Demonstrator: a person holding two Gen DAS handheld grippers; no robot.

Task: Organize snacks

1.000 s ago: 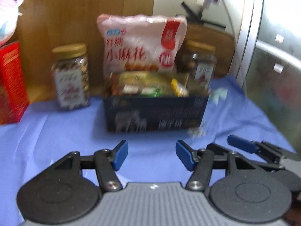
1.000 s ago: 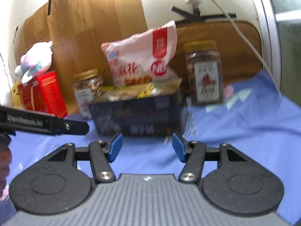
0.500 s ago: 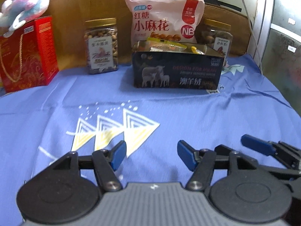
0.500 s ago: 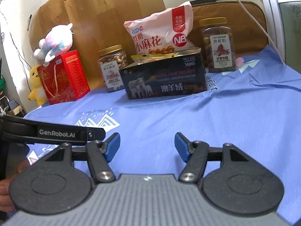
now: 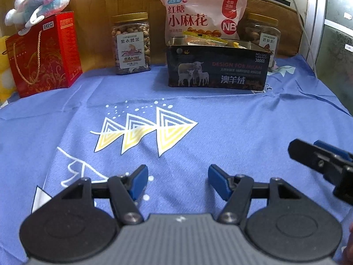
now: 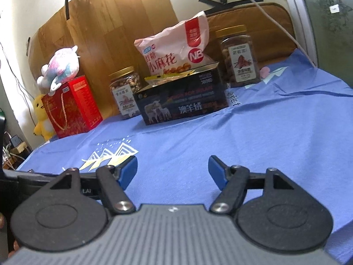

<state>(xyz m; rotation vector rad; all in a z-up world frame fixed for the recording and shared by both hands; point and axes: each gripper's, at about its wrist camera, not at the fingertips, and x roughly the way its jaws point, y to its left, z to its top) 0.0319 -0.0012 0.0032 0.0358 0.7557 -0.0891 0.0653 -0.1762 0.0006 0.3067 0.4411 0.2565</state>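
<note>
Both your claws are empty and their jaws are opening, left gripper [image 5: 177,182] and right gripper [image 6: 172,172] hovering over the blue cloth [image 5: 220,128]. Snacks sit well away at the back: dark box [image 5: 217,65] with packets inside, pink bag [image 5: 201,15] propped behind it, probably so it stands upright.
</note>
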